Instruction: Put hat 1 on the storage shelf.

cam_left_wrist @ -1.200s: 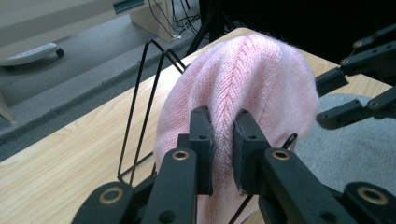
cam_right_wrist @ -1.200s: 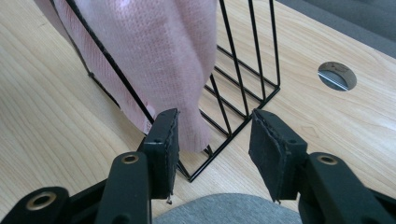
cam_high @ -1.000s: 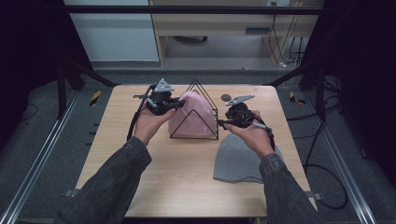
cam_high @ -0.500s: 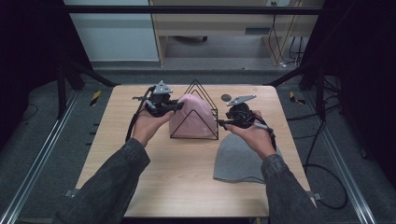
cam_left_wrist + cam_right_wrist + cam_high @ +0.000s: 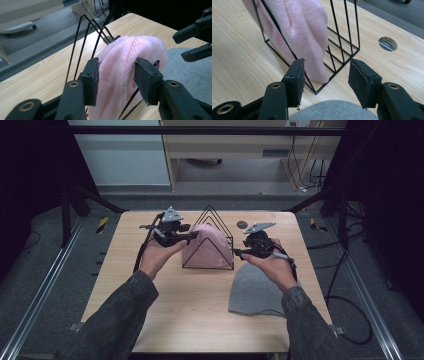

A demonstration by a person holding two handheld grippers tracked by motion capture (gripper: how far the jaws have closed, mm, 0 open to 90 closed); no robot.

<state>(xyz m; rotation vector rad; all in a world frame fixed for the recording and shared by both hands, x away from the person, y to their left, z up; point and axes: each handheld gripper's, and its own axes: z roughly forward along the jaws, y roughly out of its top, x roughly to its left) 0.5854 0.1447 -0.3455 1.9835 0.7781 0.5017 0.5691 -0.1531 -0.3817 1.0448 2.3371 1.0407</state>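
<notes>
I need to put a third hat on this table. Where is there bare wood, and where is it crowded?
Bare wood lies on the table's left side beside the left forearm, and along the near edge left of the grey beanie. The middle back is crowded: wire rack holding the pink beanie, with the left gripper and right gripper flanking it.

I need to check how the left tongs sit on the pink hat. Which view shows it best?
The left gripper view: the left tongs straddle the pink hat. The high view shows it small; the right gripper view shows its lower edge.

No readable text, labels or numbers anywhere, not even on that tiny pale mark on the pink beanie (image 5: 207, 246).
</notes>
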